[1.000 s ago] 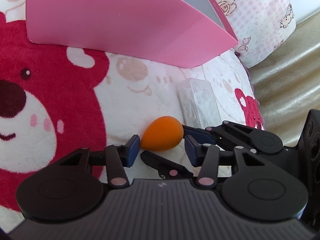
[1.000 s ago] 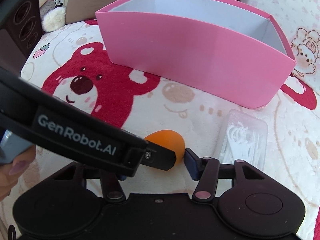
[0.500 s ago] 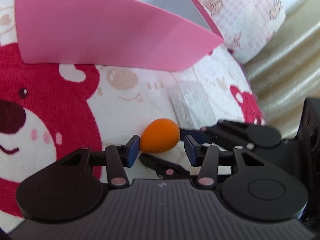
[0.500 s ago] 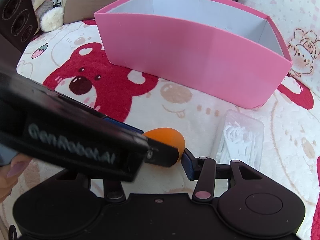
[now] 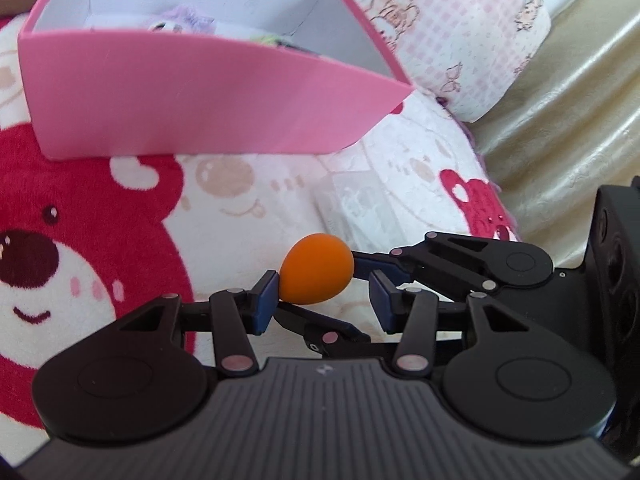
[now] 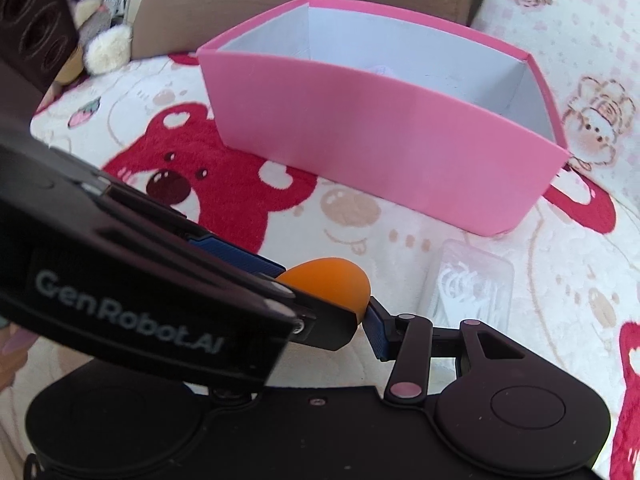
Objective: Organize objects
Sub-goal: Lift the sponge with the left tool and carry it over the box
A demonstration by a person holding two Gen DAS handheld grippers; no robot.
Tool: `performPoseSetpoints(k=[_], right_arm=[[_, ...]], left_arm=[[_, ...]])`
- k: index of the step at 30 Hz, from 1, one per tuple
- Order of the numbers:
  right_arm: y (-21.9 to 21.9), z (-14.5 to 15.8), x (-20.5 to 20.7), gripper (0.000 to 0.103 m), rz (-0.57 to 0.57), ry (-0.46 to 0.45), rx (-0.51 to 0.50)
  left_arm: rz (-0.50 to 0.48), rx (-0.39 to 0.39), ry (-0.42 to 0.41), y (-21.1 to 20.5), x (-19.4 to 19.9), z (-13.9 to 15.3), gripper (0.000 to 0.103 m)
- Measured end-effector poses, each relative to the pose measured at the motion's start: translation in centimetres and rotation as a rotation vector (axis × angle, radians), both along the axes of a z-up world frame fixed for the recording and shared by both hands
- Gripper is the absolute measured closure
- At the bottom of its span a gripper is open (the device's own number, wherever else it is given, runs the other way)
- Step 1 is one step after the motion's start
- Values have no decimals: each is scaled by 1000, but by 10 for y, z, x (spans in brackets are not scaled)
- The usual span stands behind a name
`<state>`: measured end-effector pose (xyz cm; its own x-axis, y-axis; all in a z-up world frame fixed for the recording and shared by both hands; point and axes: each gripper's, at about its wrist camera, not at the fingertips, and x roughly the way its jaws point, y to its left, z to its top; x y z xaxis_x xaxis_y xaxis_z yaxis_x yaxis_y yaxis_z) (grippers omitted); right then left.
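The orange makeup sponge (image 5: 316, 274) sat low over the bear-print blanket (image 5: 224, 248), just in front of the pink box (image 5: 200, 100), with both claws crowded round it. The right claw (image 5: 322, 286) came in from the side, one finger against the sponge's round end and the other slanting in beneath it. It looked pinched onto the sponge, though from its own camera one pad was hidden behind the other tool. The left claw (image 5: 323, 300) stood partly spread. Its near pad (image 5: 266, 300) brushed the narrow end of the sponge while the opposite pad stood clear, so it seemed to be steadying or guiding rather than gripping. Whether the sponge had left the blanket I could not tell.

A soft egg shape would roll and squash easily, which probably explained why two tools were bracketing it. The box was open-topped and already held some small things, one of them purple and fluffy. It looked like the natural place for the sponge to go.

A clear case of floss picks (image 6: 468, 284) lay flat on the blanket just beside, untouched, likely waiting its turn.
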<state>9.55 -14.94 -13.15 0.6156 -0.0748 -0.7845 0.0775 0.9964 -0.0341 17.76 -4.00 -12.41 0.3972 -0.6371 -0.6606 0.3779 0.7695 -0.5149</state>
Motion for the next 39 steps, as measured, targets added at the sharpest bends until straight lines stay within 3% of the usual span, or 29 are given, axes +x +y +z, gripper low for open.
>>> performPoseSetpoints(k=[7, 27, 29, 34, 39], right_arm=[[-6, 14, -6, 51, -32, -34, 44], [17, 66, -37, 53, -10, -215, 27], [19, 69, -38, 53, -12, -219, 5], [30, 72, -38, 53, 7, -222, -64], [31, 87, -34, 53, 5, -229, -89]], left_arm=[[-4, -64, -23, 5, -11, 23, 55], [51, -208, -33, 40, -33, 76, 57], [43, -192, -29, 38, -32, 80, 57], [-18, -39, -87, 24, -36, 97, 57], [-33, -17, -90, 24, -28, 115, 57]])
